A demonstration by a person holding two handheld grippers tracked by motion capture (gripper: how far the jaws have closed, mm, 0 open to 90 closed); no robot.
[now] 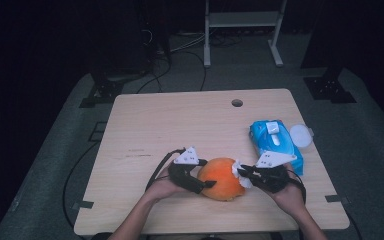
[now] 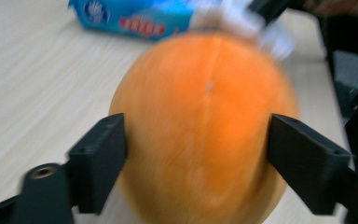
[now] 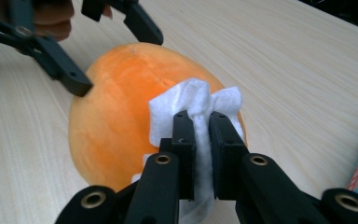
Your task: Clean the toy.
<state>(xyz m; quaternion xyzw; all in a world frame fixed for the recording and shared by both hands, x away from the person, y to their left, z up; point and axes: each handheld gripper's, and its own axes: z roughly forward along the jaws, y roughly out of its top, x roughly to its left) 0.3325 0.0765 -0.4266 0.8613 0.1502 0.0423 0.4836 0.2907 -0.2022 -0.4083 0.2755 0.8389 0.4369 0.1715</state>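
Left claw [image 1: 206,184]: jaws spread around the orange fruit [image 1: 221,178], one on each flank, touching or just off the skin; the blur hides which.
Right claw [image 1: 243,174]: pressed together, pinching a white wipe [image 3: 193,105] against the fruit's side.
Orange fruit: between the two claws, resting on the tabletop [image 1: 180,125].
Blue wipe pack [image 1: 275,142]: just beyond the right claw, near the tabletop's right edge.
Open room: wide bare wood ahead of and left of the left claw; the near edge lies close behind both hands.
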